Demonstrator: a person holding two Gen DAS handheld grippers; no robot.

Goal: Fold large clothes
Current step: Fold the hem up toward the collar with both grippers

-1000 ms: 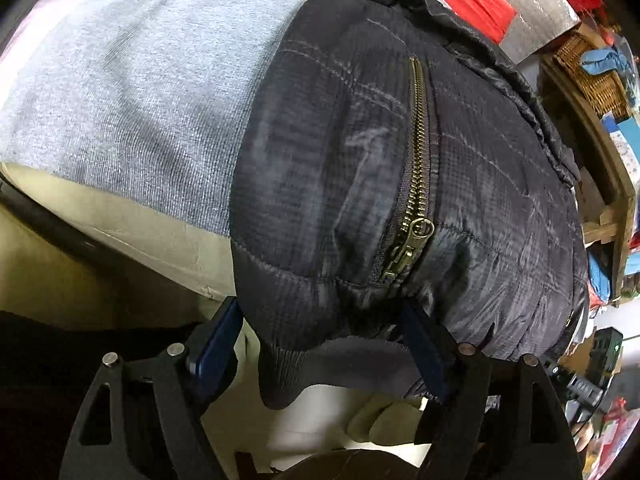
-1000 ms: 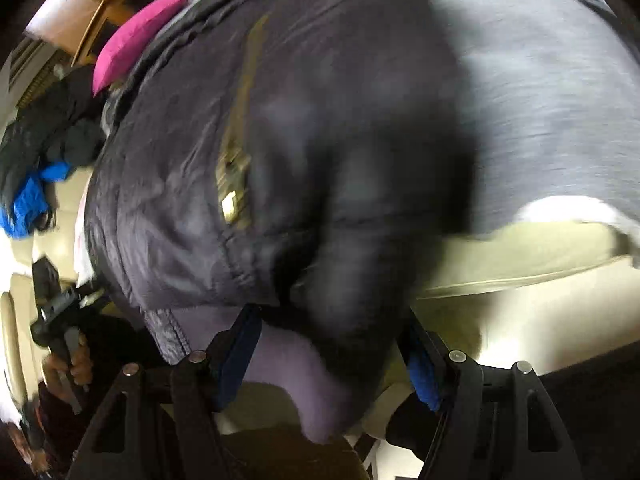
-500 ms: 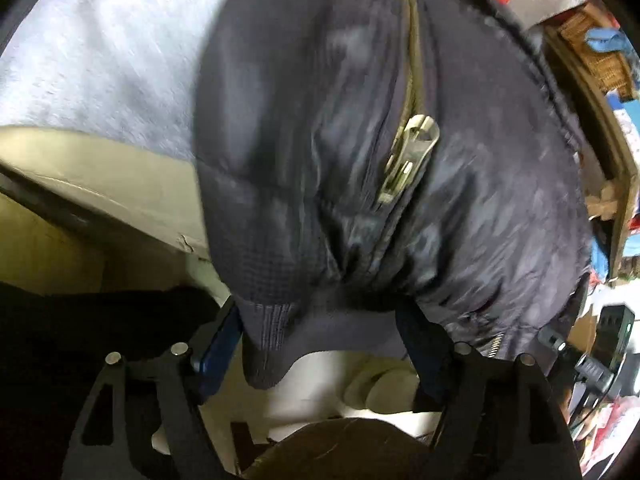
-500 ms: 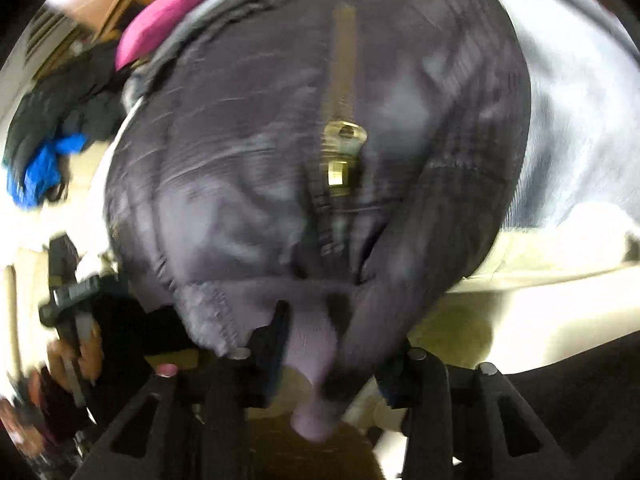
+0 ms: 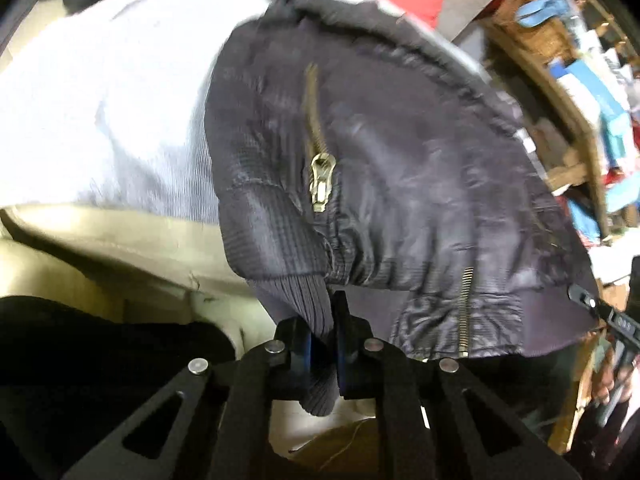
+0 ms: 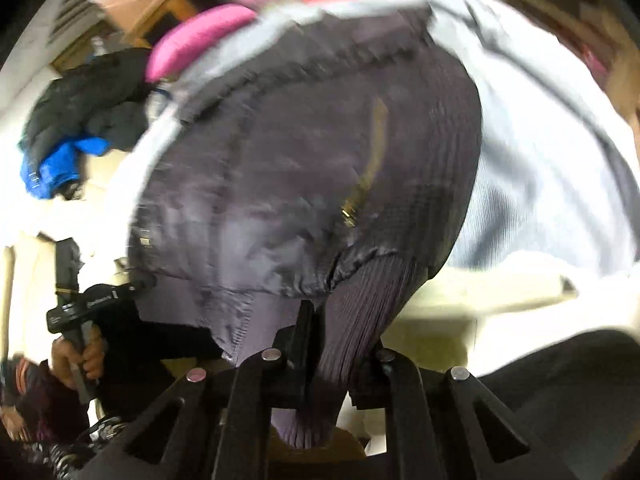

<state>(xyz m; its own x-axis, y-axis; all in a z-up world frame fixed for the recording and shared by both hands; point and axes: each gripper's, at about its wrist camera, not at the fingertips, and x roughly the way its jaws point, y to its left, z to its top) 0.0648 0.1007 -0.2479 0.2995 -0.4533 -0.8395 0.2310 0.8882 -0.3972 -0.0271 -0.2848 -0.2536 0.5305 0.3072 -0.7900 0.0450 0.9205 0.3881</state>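
Note:
A dark quilted jacket (image 5: 400, 168) with a brass pocket zipper (image 5: 318, 152) lies on a grey cloth (image 5: 120, 112) and hangs over the near edge. My left gripper (image 5: 324, 340) is shut on the jacket's ribbed hem (image 5: 304, 308) at its left corner. In the right wrist view the same jacket (image 6: 304, 176) fills the middle. My right gripper (image 6: 324, 344) is shut on the ribbed hem (image 6: 356, 312) at the right corner. The open front zipper (image 5: 464, 312) hangs between the two grips.
The grey cloth covers a cream surface (image 5: 120, 240) with a near edge. A wooden shelf (image 5: 568, 92) with baskets stands at the right. A pink cushion (image 6: 200, 40) and a dark and blue garment pile (image 6: 72, 132) lie at the far left.
Both grippers have closed from open onto the jacket's ribbed hem corners. The hem now bunches between the jaws, and the views have shifted with motion blur.

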